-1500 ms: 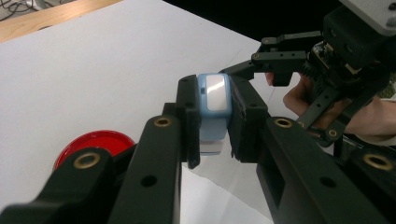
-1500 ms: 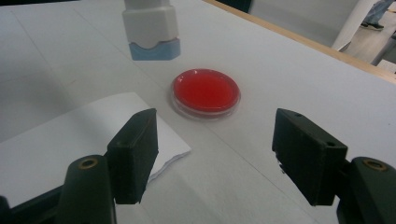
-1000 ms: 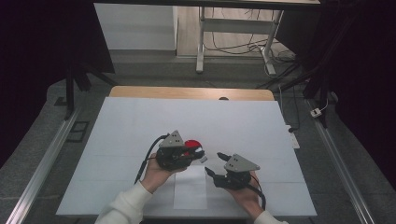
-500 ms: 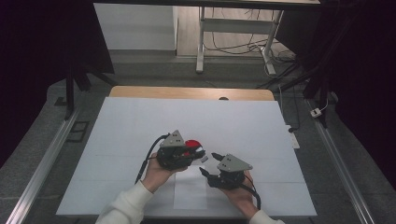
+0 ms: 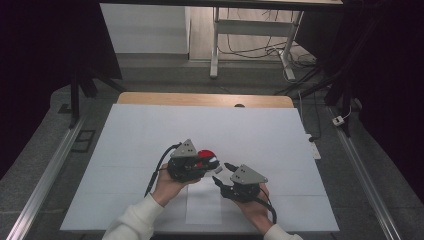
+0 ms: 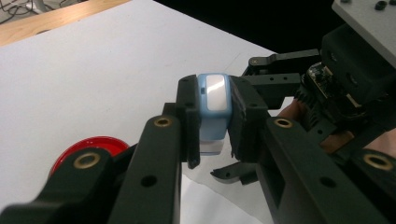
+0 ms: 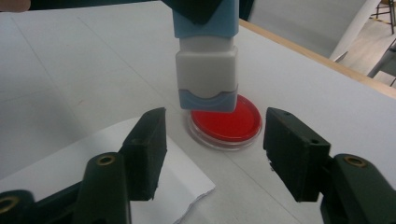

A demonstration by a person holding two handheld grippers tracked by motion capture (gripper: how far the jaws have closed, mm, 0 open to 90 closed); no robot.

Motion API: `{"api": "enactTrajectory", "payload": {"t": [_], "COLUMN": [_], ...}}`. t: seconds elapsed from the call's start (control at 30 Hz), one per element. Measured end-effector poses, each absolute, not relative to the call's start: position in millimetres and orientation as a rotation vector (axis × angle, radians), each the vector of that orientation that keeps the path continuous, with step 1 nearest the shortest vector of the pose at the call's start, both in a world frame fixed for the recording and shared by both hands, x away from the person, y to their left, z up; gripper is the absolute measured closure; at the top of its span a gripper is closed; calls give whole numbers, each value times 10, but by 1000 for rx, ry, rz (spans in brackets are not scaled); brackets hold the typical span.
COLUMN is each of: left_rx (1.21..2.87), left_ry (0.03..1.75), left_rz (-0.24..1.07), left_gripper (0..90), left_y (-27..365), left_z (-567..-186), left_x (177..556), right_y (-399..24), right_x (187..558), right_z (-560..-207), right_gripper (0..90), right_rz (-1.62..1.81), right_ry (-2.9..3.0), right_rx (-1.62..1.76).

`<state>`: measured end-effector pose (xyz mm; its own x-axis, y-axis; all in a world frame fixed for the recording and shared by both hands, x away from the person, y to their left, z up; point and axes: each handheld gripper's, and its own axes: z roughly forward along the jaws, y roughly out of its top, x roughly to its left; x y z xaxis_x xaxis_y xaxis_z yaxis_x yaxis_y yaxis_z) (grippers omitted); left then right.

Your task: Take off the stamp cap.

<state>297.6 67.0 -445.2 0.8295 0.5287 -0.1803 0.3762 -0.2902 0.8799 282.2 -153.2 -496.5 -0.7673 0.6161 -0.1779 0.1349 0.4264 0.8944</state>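
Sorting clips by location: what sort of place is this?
Probably a lab or recording workspace: a white-covered table with metal rails alongside, loose cables on the floor behind, dark surroundings.

Lab-like recording bay: paper-covered table (image 5: 150,130), dark curtains (image 5: 45,50), floor cables (image 5: 250,50).

A wide bench (image 5: 150,130) carried everything, its top covered by a white sheet, with a strip of bare light wood (image 5: 200,99) showing along the far edge. On the white surface lay a round red ink pad in a clear shallow dish (image 7: 226,122), and just beside it, toward the near edge, a small white paper slip (image 5: 204,207) lay flat.
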Motion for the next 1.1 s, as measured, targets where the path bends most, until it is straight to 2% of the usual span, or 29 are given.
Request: {"api": "enactTrajectory", "payload": {"t": [0.1, 0.6, 0.93, 1.1], "left_rx": [1917, 1916, 1923, 1928], "left_ry": [679, 684, 686, 691], "left_rz": [172, 172, 179, 185], "left_gripper": [750, 750, 750, 750], "left_y": [666, 672, 662, 654], "left_z": [-4459, -4467, -4481, -4490], "left_x": [2980, 2981, 2987, 2987], "right_y": [-1527, -1442, -1390, -1367], "right_x": [2808, 2807, 2789, 2791], "right_z": [-4941, -4948, -4939, -4944], "right_gripper": [455, 569, 632, 636], "right_rz": [1306, 1247, 1205, 1182], "right_ry": [2178, 2181, 2175, 2180], "right_rx": [627, 622, 597, 592]}}
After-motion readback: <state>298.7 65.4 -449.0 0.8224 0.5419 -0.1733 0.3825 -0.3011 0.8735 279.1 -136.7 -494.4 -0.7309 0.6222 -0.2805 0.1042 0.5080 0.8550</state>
